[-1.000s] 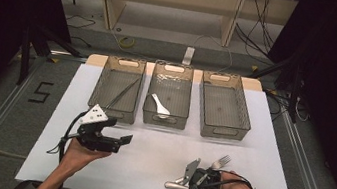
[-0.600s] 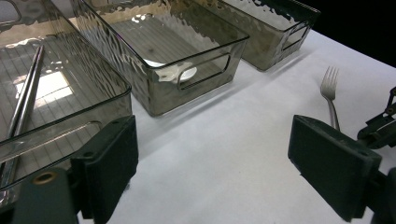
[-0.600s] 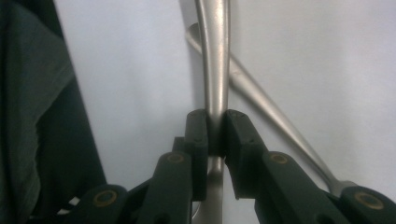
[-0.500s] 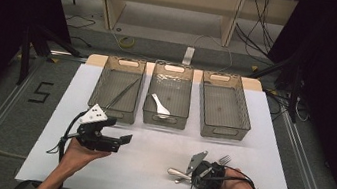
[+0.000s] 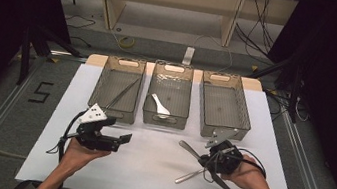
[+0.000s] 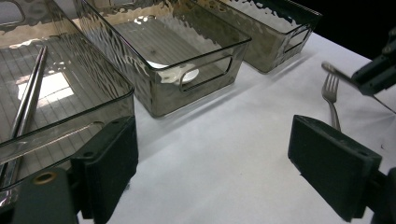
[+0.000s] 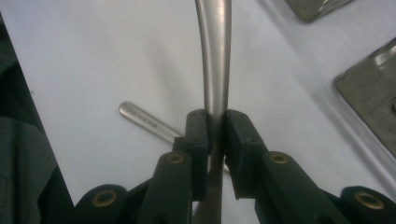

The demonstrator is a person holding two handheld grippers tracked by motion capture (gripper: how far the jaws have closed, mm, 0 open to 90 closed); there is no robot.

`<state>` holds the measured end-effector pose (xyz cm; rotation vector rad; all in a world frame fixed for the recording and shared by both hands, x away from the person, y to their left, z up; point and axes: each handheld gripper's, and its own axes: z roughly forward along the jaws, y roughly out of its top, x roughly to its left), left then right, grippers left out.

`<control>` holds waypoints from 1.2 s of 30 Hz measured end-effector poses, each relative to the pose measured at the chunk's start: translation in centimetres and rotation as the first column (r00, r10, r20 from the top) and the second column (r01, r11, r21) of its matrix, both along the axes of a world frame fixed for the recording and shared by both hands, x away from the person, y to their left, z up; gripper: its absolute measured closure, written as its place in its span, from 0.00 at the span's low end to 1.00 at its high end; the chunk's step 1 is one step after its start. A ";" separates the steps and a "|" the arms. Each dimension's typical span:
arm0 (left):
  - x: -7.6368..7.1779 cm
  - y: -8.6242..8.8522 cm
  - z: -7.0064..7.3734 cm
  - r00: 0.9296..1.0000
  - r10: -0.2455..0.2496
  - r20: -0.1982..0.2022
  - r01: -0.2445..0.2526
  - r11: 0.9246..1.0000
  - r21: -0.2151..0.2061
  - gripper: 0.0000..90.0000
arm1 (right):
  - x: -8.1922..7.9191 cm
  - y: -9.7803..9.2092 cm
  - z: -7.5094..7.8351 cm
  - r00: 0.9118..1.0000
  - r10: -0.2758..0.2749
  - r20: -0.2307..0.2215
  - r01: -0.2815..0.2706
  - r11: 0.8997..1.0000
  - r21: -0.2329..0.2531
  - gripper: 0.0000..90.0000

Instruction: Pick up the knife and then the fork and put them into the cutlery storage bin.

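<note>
A white table (image 5: 154, 173) stands in a dark room, and three clear plastic bins are in a row at its far side. The left bin (image 5: 115, 91) contains a pair of metal chopsticks (image 5: 120, 96), the middle bin (image 5: 168, 97) contains a white spoon (image 5: 160, 105), and the right bin (image 5: 225, 108) has nothing visible inside.

The right gripper (image 5: 217, 160) is at the near right of the table. Its jaws are closed tightly on a knife (image 5: 206, 166). In the right gripper view the metal handle (image 7: 215, 56) passes straight up between the two black jaws, with no space left on either side. In the high view the handle end points to the far left, and the blade goes out to the near right, below the hand. The knife seems to be raised above the table, tilted. A fork (image 5: 191, 174) lies flat on the table just beside the knife, and its handle crosses under it.

The left gripper (image 5: 114, 139) is at the near left, held in the left hand (image 5: 79, 152). Its jaws are wide apart and hold nothing; between them I see only the white table surface. In the left gripper view the fork (image 6: 330, 95) lies farther off, toward the right jaw, and the left bin (image 6: 60, 107) is just beyond the left jaw.
</note>
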<state>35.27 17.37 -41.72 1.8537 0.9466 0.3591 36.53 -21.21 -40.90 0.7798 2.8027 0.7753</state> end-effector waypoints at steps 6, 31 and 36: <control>0.0 0.0 0.0 1.000 0.004 0.005 -0.004 1.000 -0.009 0.17 | 1.7 -1.1 1.1 0.998 -0.052 0.018 0.051 0.996 0.070 0.89; -0.2 0.1 0.2 1.000 -0.007 0.019 0.008 1.000 -0.025 0.17 | 8.1 -2.2 7.2 0.972 -0.214 0.100 0.189 0.957 0.219 0.89; -0.2 0.1 0.2 1.000 -0.006 0.023 0.006 1.000 -0.031 0.17 | 9.4 -2.6 8.0 0.965 -0.244 0.100 0.214 0.946 0.243 0.89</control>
